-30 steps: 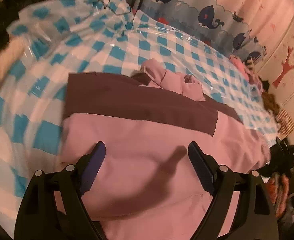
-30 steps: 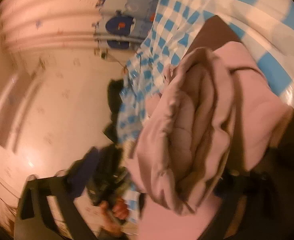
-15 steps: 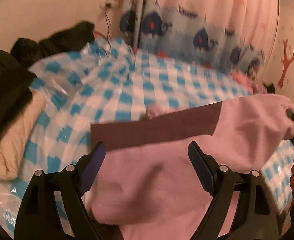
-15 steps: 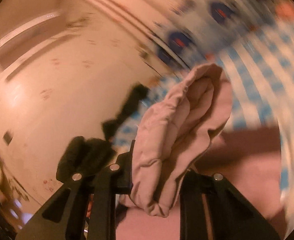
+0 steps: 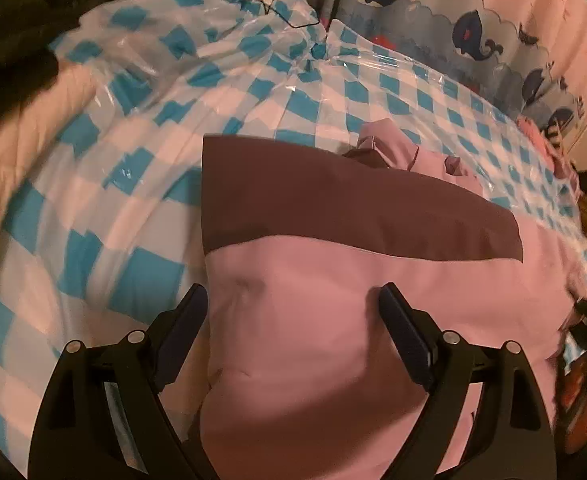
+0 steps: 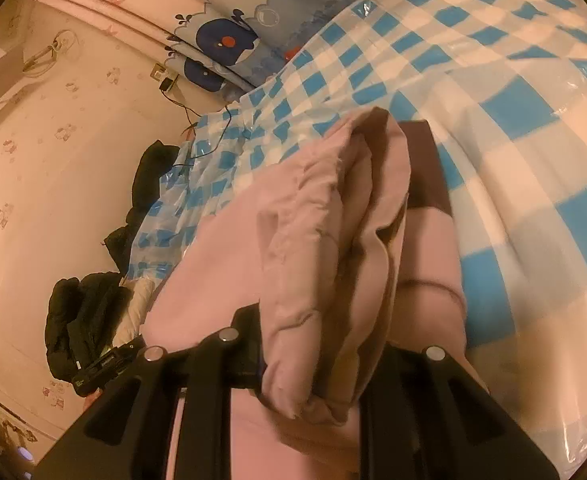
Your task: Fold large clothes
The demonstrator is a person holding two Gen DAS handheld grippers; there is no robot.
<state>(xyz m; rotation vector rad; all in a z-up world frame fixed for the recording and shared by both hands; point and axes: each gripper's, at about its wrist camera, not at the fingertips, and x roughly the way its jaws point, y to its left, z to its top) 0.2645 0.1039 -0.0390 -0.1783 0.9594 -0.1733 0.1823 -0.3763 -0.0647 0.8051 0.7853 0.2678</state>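
pretty cozy bedroom setup: a bed (image 5: 253,92) covered with a blue-and-white checkered sheet under a shiny clear plastic layer, and a whale-print curtain (image 5: 465,28) along the far side with pale pink wall beyond it. some black clothing (image 5: 9,32) is heaped at the far left corner of the bed, and a thin black cable (image 6: 201,136) trails down from a wall plug onto the sheet.

the task's thing is a big pink garment (image 5: 353,320) with a wide dark brown band (image 5: 353,208) across it, lying mostly flat on the bed. a bunched-up pink part of it (image 5: 405,152) sticks up just past the brown band.

left gripper (image 5: 293,332) hovers over the near pink part, fingers spread wide and easing a bit wider. the cloth sits below and between them, but the pads aren't pressing on it, so nothing is gripped on that side.

right gripper (image 6: 317,364) is the busy one: its fingers are narrow and clamped on a thick wad of the pink garment (image 6: 333,248), folds stacked up and poking out past the tips, brown band just beside the bundle. from the left wrist view, the right gripper shows as a dark shape at the far right edge of the cloth.
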